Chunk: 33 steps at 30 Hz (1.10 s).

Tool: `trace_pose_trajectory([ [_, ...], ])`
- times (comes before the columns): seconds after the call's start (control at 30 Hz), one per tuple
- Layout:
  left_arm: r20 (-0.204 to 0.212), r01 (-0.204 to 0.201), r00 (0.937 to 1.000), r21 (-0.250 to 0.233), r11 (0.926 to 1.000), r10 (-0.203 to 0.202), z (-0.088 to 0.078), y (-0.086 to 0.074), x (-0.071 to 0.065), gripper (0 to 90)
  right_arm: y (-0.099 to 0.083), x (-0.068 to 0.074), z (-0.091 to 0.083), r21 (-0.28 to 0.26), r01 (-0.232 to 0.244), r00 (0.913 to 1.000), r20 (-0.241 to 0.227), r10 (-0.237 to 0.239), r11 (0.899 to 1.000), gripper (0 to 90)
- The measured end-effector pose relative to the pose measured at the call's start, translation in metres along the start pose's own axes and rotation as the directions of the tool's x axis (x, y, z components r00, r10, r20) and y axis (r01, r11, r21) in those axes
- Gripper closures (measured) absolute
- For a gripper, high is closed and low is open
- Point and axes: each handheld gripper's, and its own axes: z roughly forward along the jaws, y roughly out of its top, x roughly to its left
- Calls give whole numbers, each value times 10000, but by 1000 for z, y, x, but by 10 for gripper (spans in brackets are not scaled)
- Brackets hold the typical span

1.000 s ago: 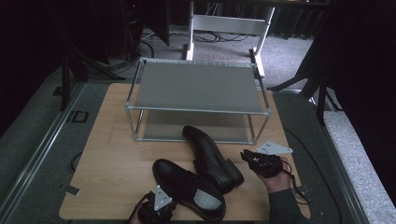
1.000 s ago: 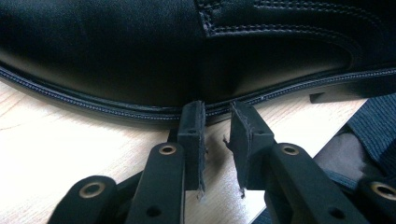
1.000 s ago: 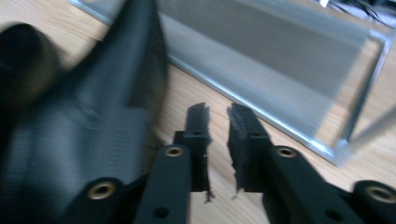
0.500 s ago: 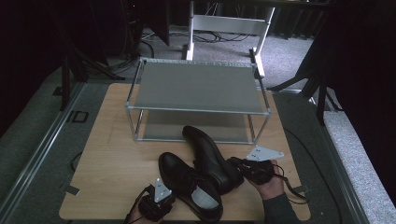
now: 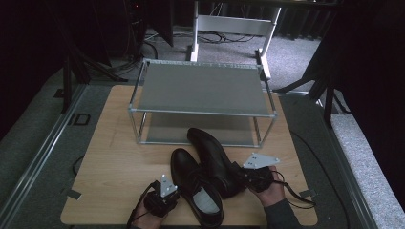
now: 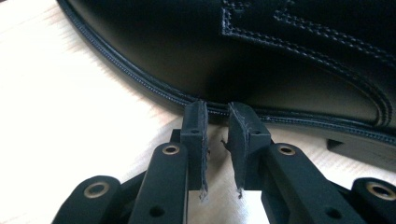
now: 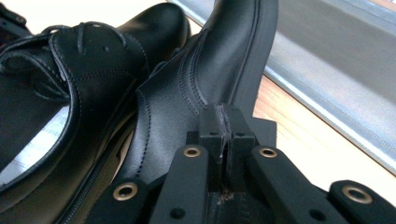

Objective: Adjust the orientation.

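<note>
left gripper [image 5: 161, 196] parted a little, we nose its tips against left shoe [image 5: 196, 191] sole edge | right gripper [image 5: 253, 176] closed empty, pressed on tipped right shoe [image 5: 212, 157] heel | shoes before rack [image 5: 203, 102], likely lining up

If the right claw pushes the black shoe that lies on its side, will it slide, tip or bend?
The shoe on its side leans on the other shoe, so it would probably slide or rock, not roll. Its smooth, shiny leather looks slippery for the shut right claw. The sole edge seems stiff; the upper may yield slightly.
</note>
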Motion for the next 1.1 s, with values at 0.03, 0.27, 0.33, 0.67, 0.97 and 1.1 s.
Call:
trace_pose_trajectory([
  [0.03,1,-25,10000,12,10000,25,0,1,1,771,0,0,1,41,19,10000,27,-19,10000,883],
  [0.27,83,19,10000,-126,9999,-18,1,-1,3,762,-2,-2,1,-22,-54,10000,-25,54,10000,890],
  [0.33,86,34,10000,-167,9999,-33,1,-1,3,753,-3,-2,1,-30,-25,10000,5,25,10000,893],
  [0.67,177,187,9997,-343,9992,-181,2,-5,7,704,-3,-8,0,-93,-90,9999,55,91,9999,898],
  [0.97,119,199,9997,-369,9991,-194,2,-5,8,665,-3,-11,-1,-72,-18,9972,752,23,10000,899],
  [1.1,136,227,9997,-381,9990,-222,2,-5,8,660,-6,-28,-2,-142,-781,9886,1281,793,9968,900],
])
